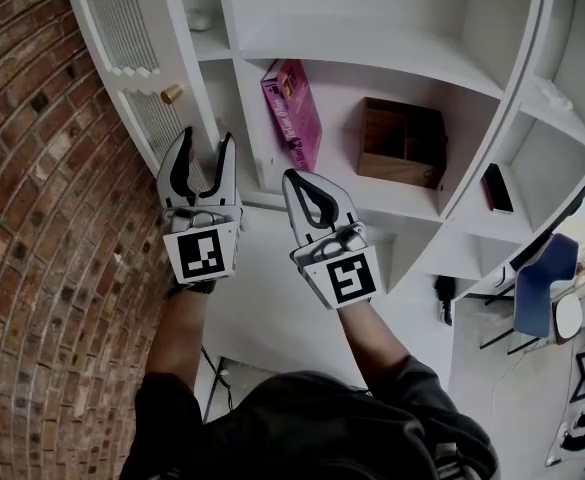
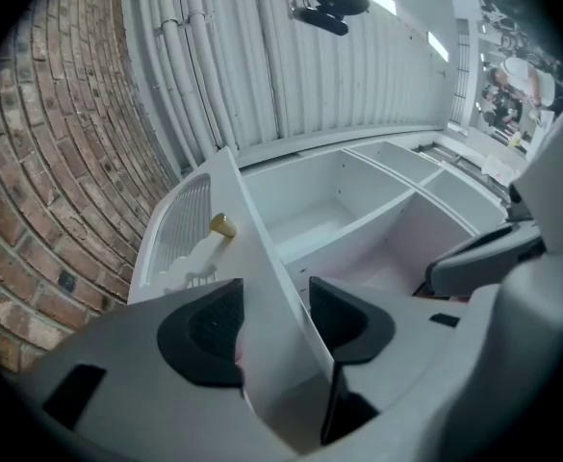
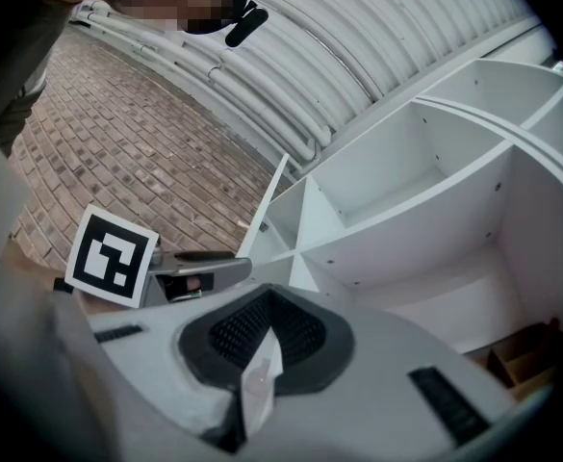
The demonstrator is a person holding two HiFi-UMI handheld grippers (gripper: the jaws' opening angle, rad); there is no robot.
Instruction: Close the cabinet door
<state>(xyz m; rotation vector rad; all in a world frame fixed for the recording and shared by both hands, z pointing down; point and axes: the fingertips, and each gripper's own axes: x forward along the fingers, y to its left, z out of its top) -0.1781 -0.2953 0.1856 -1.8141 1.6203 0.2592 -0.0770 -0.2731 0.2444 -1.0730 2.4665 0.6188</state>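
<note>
Cabinet door [image 1: 137, 73] stands open at the left end of the white cabinet [image 1: 372, 38], swung out toward the brick wall [image 1: 42, 218]. Its free edge lies between the fingers of the left gripper [image 1: 205, 140].

Left gripper view: the jaws stand wide, astride the door [image 2: 262, 258]. The outer pad lies against the louvred face. The inner pad sits just beside the edge, with a sliver of gap toward its tip, so no firm clamp is evident. The brass knob [image 2: 222, 225] is beyond the fingertips, clear of both pads.

Right gripper [image 1: 307, 183]: jaws together, nothing held, apart from the door and pointing at the shelves. In its own view a pale sliver shows at the seam of the pads [image 3: 265, 325]; its nature cannot be made out.

Hidden or cut off: the left jaws cover the door's near corner, and the head view crops the door's upper part.

Between views: only the head view shows the pink box [image 1: 292, 113]. The wooden box [image 1: 402, 143] appears there in full, and the right gripper view catches only its corner [image 3: 522, 359]. In that view the door is a thin edge [image 3: 271, 195].
</note>
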